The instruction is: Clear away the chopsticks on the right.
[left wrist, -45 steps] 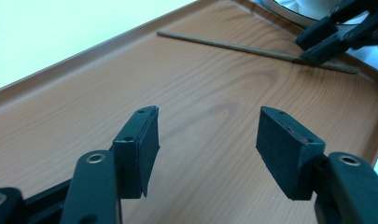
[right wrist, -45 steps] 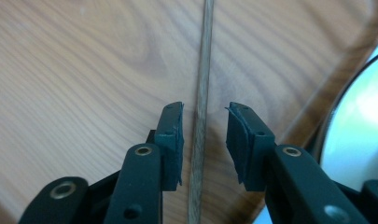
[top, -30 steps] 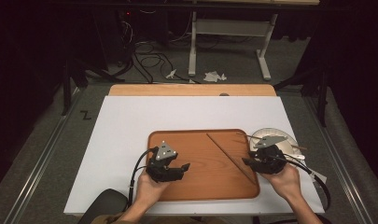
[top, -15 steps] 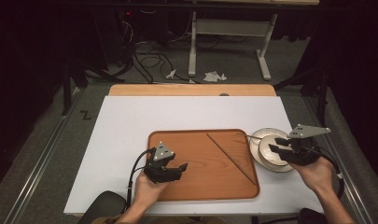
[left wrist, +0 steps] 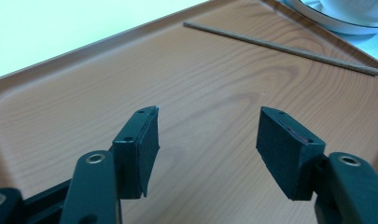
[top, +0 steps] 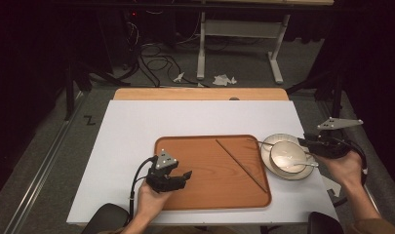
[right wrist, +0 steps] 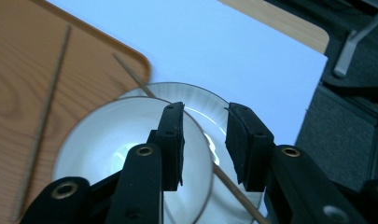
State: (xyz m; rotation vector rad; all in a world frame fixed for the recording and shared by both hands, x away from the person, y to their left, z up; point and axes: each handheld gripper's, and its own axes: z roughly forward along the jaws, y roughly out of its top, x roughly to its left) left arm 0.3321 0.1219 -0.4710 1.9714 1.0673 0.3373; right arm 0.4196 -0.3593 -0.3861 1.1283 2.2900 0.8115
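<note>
A wooden tray (top: pixel 205 161) lies on the white mat, with one thin chopstick (top: pixel 241 165) lying diagonally on its right half. Right of the tray a pale bowl (top: pixel 287 156) sits on a white plate (top: pixel 269 165). A second chopstick (right wrist: pixel 130 74) rests across the bowl and plate. My right gripper (top: pixel 307 145) hovers at the plate's right side, pointing left. Its jaws (right wrist: pixel 205 135) have just been closing and stand half apart above that chopstick, pads not touching it. My left gripper (top: pixel 184 176) is open and empty over the tray's lower left (left wrist: pixel 207 140).
The white mat (top: pixel 185 117) covers most of the table, with a wooden strip (top: pixel 200 93) showing at the back. My right hand is near the mat's right edge. Beyond are dark floor, cables (top: pixel 151 53) and white desk legs (top: pixel 275 63).
My right gripper has moved right and up, from the tray's right edge across the plate to its far side. The left gripper has stayed put.
</note>
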